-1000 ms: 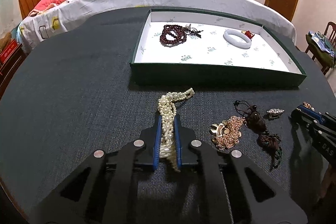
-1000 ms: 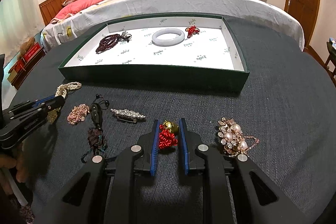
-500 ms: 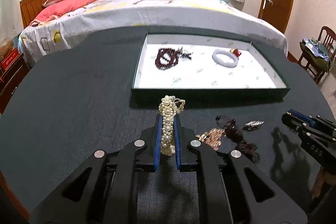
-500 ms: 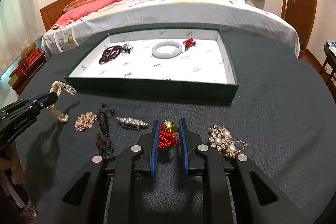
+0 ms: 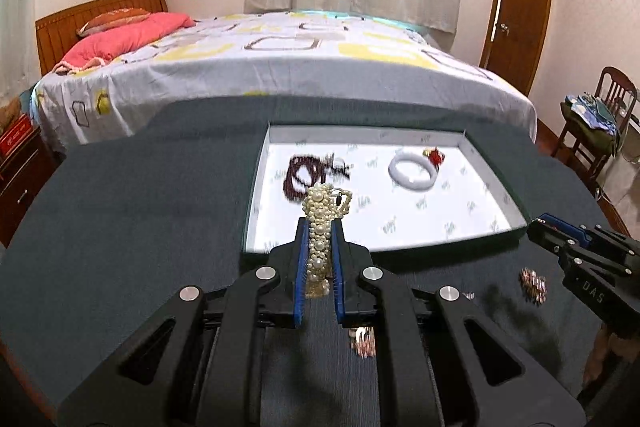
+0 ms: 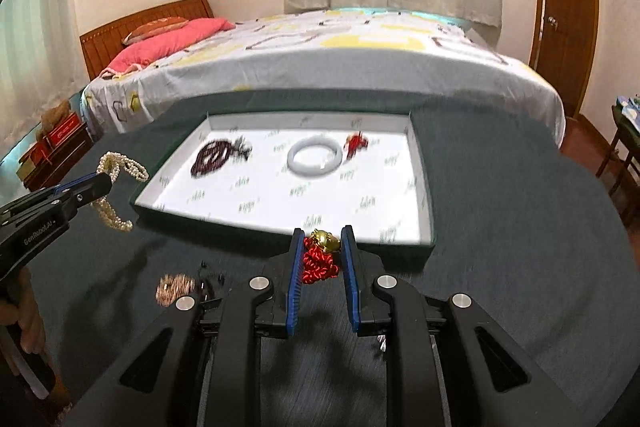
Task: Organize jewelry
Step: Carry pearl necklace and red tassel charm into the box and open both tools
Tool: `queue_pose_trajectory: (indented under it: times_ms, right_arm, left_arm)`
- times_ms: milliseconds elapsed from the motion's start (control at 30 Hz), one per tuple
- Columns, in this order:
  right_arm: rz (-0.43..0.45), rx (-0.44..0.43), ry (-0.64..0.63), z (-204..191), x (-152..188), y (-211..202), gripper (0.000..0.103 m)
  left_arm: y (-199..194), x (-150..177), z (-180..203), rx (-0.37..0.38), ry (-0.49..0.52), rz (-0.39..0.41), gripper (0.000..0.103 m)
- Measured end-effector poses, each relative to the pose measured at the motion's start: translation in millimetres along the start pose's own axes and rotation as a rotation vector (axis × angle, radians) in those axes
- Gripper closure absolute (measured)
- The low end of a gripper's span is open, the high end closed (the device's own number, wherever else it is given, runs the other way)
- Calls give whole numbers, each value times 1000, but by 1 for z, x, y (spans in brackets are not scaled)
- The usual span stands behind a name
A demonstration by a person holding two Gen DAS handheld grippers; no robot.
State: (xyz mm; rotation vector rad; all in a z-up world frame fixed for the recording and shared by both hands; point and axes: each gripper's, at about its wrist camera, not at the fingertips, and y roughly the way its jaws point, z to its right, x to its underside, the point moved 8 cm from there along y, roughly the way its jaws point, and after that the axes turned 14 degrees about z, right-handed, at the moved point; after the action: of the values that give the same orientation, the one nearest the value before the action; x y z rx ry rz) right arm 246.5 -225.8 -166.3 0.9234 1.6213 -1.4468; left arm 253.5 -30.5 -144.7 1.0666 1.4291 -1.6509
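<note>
Nearest, the left gripper (image 5: 319, 259) is closed tightly on a pearl bracelet (image 5: 320, 227), whose loose loops hang free on both sides of the pads, so the hold in the middle keeps it from slipping. The right gripper (image 6: 322, 259) is clamped on a red knotted charm with a gold bead (image 6: 320, 255), gripped by its soft cord. Both pieces are in the air above the dark table (image 6: 520, 227), probably to go into the tray. A rose-gold piece (image 6: 174, 289) waits on the table. Farther, the white-lined tray (image 6: 424, 211) holds dark beads (image 6: 214, 159), a white bangle (image 6: 315, 157) and a red charm (image 6: 357, 143), set apart so they do not tangle.
</note>
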Motion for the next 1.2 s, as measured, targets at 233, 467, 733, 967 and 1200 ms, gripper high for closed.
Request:
queue_pose_trajectory:
  times_ms: [233, 467, 733, 967, 1200]
  right_arm:
    - [37, 15, -27, 5, -29, 20, 84]
    - [47, 43, -40, 17, -47, 53, 84]
    - [-52, 54, -45, 27, -13, 93, 84]
    - [-131, 54, -43, 32, 17, 110, 84]
    - [-157, 56, -38, 35, 24, 114, 84]
  left_arm:
    - [24, -24, 0, -2, 16, 31, 92]
    - [56, -39, -1, -17, 24, 43, 92]
    - [98, -4, 0, -22, 35, -55, 92]
    - [117, 24, -4, -28, 39, -125, 92]
    - [125, 37, -9, -37, 23, -174, 92]
